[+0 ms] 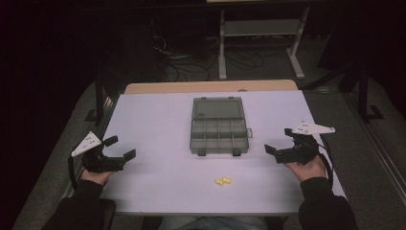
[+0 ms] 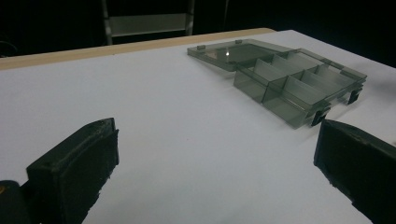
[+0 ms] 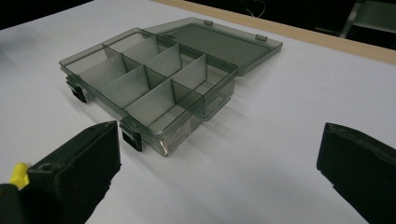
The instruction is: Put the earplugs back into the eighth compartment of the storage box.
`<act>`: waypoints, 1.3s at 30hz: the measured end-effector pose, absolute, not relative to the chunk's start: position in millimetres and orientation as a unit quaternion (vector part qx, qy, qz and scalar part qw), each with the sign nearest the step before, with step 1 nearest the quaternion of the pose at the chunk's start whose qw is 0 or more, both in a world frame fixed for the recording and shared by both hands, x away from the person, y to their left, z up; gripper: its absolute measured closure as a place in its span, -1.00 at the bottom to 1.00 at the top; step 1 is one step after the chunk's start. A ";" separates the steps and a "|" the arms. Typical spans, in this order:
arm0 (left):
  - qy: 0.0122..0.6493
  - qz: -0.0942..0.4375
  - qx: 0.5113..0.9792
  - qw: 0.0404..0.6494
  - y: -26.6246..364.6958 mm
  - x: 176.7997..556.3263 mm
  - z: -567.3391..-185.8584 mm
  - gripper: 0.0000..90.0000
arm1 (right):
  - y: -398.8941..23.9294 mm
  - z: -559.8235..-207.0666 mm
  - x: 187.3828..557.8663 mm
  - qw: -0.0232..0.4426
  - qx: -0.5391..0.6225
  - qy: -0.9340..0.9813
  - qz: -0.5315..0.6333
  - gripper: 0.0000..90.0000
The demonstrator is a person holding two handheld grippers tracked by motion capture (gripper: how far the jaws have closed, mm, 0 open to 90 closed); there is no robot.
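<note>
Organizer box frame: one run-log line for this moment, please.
box: open, lid flat, compartments look empty | yellow pieces: on table, near side of box | left gripper: open, holds nothing | right gripper: open, holds nothing

Translucent smoky plastic organiser box [image 1: 218, 126] on matt white tabletop [image 1: 158, 182], wooden edge [image 1: 210, 86]

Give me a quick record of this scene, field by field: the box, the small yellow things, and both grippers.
surface: white table
organizer box: smoky clear plastic, open, lid laid flat on the far side, compartments look empty
yellow pieces: two small ones, on the table near the person, in front of the box
left gripper: jaws open, holding nothing, left of the box
right gripper: jaws open, holding nothing, right of the box
</note>
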State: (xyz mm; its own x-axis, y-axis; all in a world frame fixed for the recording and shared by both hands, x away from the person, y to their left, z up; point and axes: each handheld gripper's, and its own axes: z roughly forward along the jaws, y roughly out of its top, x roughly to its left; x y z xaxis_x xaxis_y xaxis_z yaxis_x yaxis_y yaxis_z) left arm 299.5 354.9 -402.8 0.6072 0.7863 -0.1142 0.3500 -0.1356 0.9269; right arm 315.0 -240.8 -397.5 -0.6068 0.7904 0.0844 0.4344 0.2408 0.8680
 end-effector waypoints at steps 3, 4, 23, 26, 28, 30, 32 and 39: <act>0.392 0.206 0.725 0.528 354.9 299.6 -402.9 -1.00 | -240.3 -397.2 315.0 0.189 0.400 0.766 0.467 -1.00; 0.392 0.206 0.725 0.527 354.9 299.7 -402.9 -1.00 | -239.6 -397.1 315.2 0.187 0.401 0.768 0.463 -1.00; 0.391 0.203 0.727 0.527 353.6 299.8 -403.4 -1.00 | -214.1 -391.1 313.2 0.166 0.358 0.801 0.450 -1.00; 0.391 0.203 0.727 0.527 353.5 299.8 -403.4 -1.00 | -210.6 -391.0 312.7 0.163 0.353 0.805 0.448 -1.00; 0.390 0.203 0.728 0.526 353.6 299.8 -403.4 -1.00 | -208.7 -390.9 312.4 0.161 0.350 0.807 0.447 -1.00; 0.389 0.203 0.729 0.526 353.4 299.8 -403.4 -1.00 | -207.0 -391.1 312.2 0.159 0.347 0.810 0.445 -1.00; 0.389 0.203 0.729 0.526 353.3 299.8 -403.4 -1.00 | -205.3 -391.6 312.1 0.157 0.344 0.813 0.442 -1.00; 0.389 0.205 0.728 0.526 353.5 299.7 -403.2 -1.00 | -199.1 -393.2 312.0 0.144 0.336 0.823 0.435 -1.00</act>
